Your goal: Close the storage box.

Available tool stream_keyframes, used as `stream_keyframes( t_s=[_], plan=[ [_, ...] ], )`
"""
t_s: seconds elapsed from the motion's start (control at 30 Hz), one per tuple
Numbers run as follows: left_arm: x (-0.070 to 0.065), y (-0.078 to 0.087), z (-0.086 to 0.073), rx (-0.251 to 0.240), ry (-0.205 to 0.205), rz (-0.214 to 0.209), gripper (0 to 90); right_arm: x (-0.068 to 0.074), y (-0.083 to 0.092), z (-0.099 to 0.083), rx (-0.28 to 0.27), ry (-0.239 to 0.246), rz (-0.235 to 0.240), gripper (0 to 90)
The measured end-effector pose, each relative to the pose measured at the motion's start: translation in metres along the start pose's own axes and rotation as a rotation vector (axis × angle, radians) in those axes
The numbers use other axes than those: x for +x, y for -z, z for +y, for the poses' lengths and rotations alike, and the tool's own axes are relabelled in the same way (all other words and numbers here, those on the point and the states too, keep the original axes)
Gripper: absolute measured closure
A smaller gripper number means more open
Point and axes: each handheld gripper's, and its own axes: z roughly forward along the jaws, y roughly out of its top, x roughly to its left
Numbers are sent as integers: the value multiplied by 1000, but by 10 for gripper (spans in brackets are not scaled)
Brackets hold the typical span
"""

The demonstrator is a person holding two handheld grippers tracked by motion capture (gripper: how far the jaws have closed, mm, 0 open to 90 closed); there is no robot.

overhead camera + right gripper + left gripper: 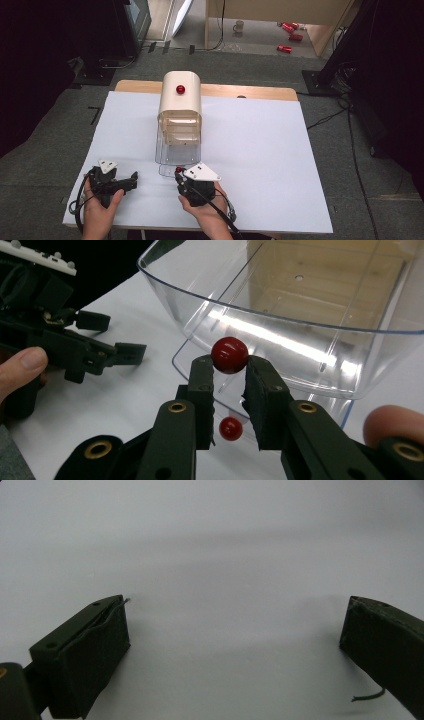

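Red ball [229, 354] sits pinched between the tips of the right gripper [229, 371], whose black jaws press on it from both sides; a second, smaller red ball shape [231, 428] shows lower between the jaws, and whether it is another ball or a reflection on the clear plastic cannot be told. In the high view the right gripper [178, 175] lies at the near middle of the white table [260, 150], held by the person's right hand [202, 205], its tips with the red ball [178, 170] just at the front edge of the lowest clear drawer [172, 171]. That drawer is pulled out of a cream drawer cabinet [180, 107] standing at the middle of the table, with further clear drawers stepped out above it. A red knob [180, 89] sits on top of the cabinet. In the right gripper view a clear drawer's curved front [280, 325] hangs just beyond the ball.

Left gripper [134, 176] rests on the table near its left front corner, held by the left hand [100, 210], well apart from the drawers. Its jaws stand spread wide with nothing between them; bare white tabletop [225, 555] lies beyond its jaws
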Motion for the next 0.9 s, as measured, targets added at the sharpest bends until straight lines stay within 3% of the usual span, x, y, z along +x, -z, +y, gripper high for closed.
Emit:
stream_keyframes(
  t_s=[0.9],
  plan=[
    [0,0,0,2,0,-1,0,-19,-16,42,-31,12,-41,760]
  ],
)
